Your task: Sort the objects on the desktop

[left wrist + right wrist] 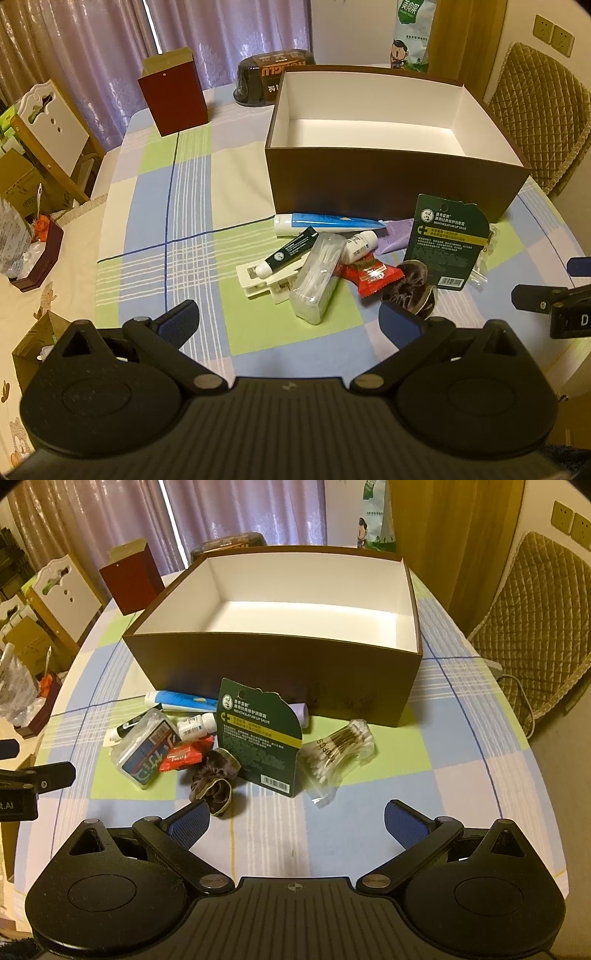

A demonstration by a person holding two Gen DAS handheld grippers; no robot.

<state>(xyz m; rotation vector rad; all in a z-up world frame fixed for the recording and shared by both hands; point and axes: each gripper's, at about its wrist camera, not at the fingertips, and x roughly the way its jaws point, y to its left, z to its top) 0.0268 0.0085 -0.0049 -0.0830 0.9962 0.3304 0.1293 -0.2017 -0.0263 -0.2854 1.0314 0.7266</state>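
Purple curtains, quilted chair, checked tablecloth

Dim, warm indoor light with a yellowish cast; daylight glows through the sheer purple curtains beyond the tongs. Fisheye bending curves the edges, corners vignette black, and details look slightly soft.

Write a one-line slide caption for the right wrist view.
Open right claw faces small toiletries piled before an empty brown box on a checked tablecloth.

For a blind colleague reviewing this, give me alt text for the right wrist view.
An open right gripper hovers over a checked tablecloth, facing a clutter of toiletries, a green lip salve card and bagged cotton swabs before an empty brown box.
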